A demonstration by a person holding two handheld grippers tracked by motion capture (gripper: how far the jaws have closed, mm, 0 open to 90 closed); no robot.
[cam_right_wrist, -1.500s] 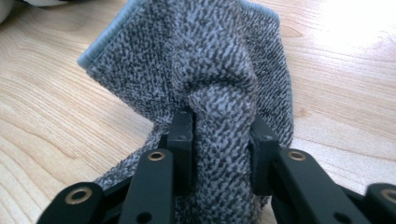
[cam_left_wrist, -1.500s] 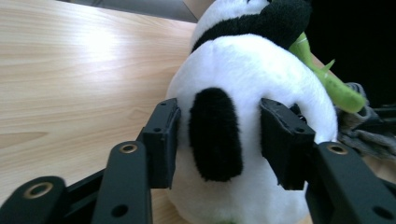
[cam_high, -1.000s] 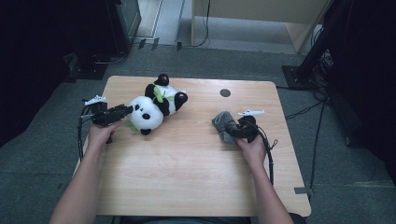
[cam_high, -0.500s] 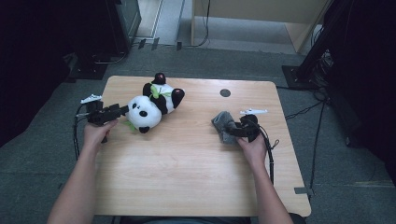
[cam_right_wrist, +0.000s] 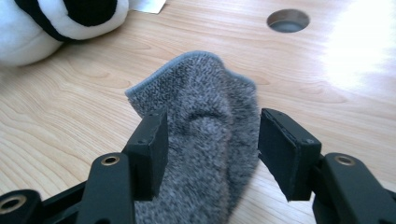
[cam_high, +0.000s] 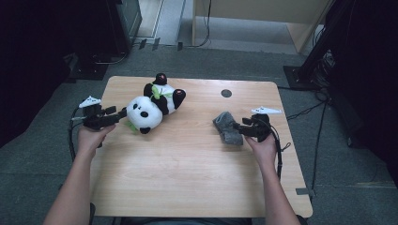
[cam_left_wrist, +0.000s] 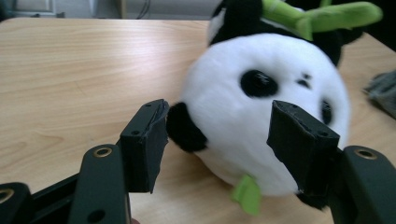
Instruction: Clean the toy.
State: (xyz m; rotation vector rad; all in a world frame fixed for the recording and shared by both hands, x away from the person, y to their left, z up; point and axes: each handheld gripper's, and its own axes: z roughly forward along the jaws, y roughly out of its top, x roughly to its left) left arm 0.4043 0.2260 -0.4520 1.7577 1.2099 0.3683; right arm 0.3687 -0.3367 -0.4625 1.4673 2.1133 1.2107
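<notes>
Pale wooden table (cam_high: 187, 178): both grippers spread, left gripper (cam_left_wrist: 219, 140) facing the plush black-and-white panda (cam_high: 152, 105), right gripper (cam_right_wrist: 210, 140) straddling the grey fuzzy cloth (cam_high: 228, 127); I'd centre the pads before squeezing.

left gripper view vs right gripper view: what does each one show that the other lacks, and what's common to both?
Left gripper view alone: the panda's face, its green leaf and the left gripper, jaws apart on either side of the head. Right gripper view alone: the round table hole and the right gripper, jaws open around the grey cloth. Both: the wooden table, the panda and the cloth.
</notes>
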